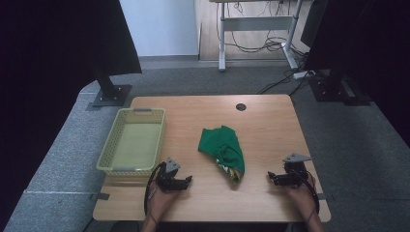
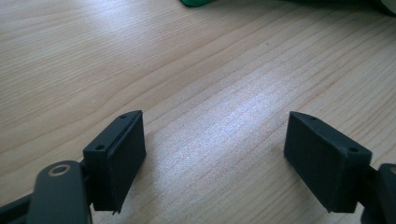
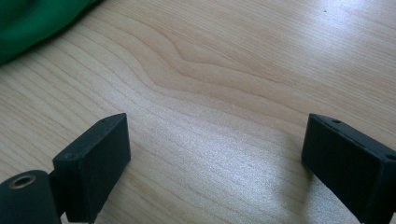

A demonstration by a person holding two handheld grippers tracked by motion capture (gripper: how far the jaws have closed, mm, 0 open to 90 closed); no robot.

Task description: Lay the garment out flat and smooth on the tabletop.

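A crumpled green garment (image 1: 222,147) lies bunched near the middle of the wooden worktop (image 1: 270,130), between the two tools and a little farther back from the person. It is deep green, folded over on itself into a rough wedge, and at its near end a paler lining or print in yellowish white peeks out. There may be lettering or a pattern on that pale patch, but it is too small to read. In the left gripper view a sliver of the same green cloth (image 2: 198,2) shows at the top edge, and in the right gripper view a larger fold (image 3: 32,23) fills the upper left corner.

The left tool (image 1: 188,180) rests low over the worktop near the front edge, pointing toward the garment, just in front of a pale yellow-green plastic basket (image 1: 107,154) that stands to the left. Its two black jaws stand well apart with bare wood between them; they hold nothing. The right tool (image 1: 270,177) sits near the front right, aimed inward at the garment, jaws likewise spread wide over bare wood and gripping nothing. Both are apart from the cloth.
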